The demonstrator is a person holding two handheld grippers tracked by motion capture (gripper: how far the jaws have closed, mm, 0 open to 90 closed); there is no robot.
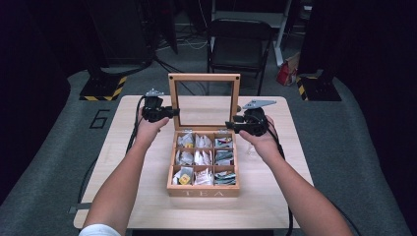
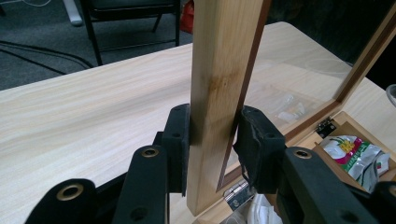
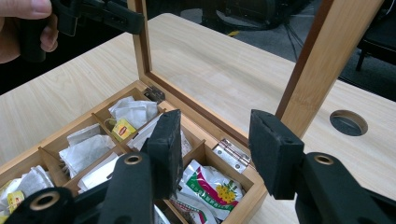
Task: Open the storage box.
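The left gripper (image 2: pixel 212 140) is clamped on the left side of the upright glass lid (image 1: pixel 204 77) of the wooden tea box (image 1: pixel 203 191) at the table's (image 1: pixel 123 196) middle. The right gripper (image 3: pixel 215 149) hangs with jaws apart just beside the lid's right side, over the rear compartments.

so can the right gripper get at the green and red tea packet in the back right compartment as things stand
Probably yes. The right gripper is open just above the green and red packet, and the lid, held upright by the left gripper, leaves the tea box uncovered.
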